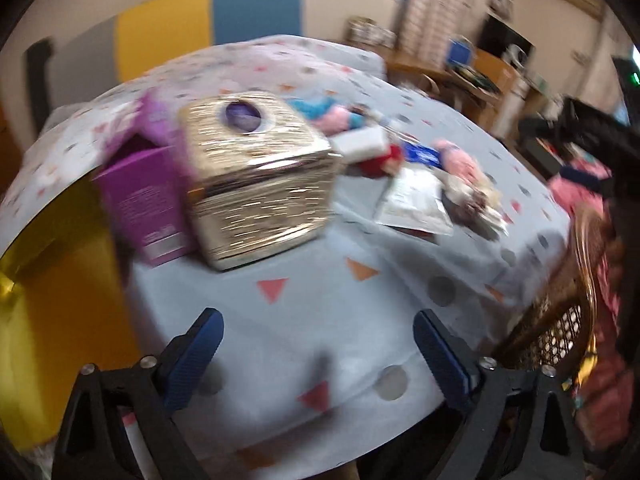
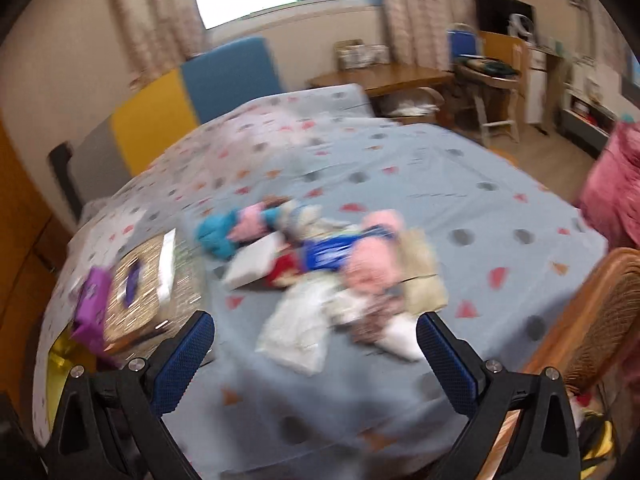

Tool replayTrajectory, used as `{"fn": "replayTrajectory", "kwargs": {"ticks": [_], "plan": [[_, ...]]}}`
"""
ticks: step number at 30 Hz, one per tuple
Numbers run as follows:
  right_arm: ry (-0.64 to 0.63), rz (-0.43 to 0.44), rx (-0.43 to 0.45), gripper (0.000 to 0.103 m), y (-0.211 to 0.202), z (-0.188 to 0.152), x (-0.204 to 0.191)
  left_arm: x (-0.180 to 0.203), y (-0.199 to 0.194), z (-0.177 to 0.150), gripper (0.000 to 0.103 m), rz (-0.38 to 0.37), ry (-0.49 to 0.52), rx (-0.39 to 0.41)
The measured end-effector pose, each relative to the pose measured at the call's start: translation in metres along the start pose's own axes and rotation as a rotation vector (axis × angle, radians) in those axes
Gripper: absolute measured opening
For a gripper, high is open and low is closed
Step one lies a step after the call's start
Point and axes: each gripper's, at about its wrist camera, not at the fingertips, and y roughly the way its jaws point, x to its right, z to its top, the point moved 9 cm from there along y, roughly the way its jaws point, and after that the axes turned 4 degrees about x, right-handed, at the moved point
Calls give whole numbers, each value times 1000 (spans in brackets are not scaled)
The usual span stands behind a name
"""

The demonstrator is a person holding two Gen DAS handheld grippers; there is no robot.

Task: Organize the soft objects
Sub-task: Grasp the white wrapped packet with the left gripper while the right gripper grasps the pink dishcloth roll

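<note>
A heap of soft things lies on the blue patterned bed sheet (image 1: 320, 312): a pink doll (image 2: 374, 264), a blue-and-pink soft toy (image 2: 230, 228), a red piece (image 1: 380, 162) and pale cloths (image 2: 298, 330). A gold box (image 1: 256, 176) with a round hole on top stands left of the heap, a purple carton (image 1: 140, 196) against its left side. My left gripper (image 1: 318, 350) is open over bare sheet in front of the gold box. My right gripper (image 2: 314, 354) is open just short of the pale cloths and doll, nothing between its fingers. Both views are blurred.
A wicker chair (image 2: 596, 312) stands at the bed's right edge, pink fabric (image 2: 612, 184) behind it. Yellow and blue headboard panels (image 2: 192, 92) line the far side. A wooden desk (image 2: 384, 76) and shelves stand beyond. A yellow surface (image 1: 60, 312) lies left of the bed.
</note>
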Motion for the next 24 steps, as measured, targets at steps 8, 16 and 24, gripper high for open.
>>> {"fn": "replayTrajectory", "kwargs": {"ticks": [8,16,24], "plan": [[98,-106,31,103,-6,19,74,44,51,31,72,-101,129,-82],[116,-79,1,103,1,13,90,80,117,64,69,-112,173,-132],[113,-56,-42,103,16,15,87,83,171,77,73,-139,137,-224]]}}
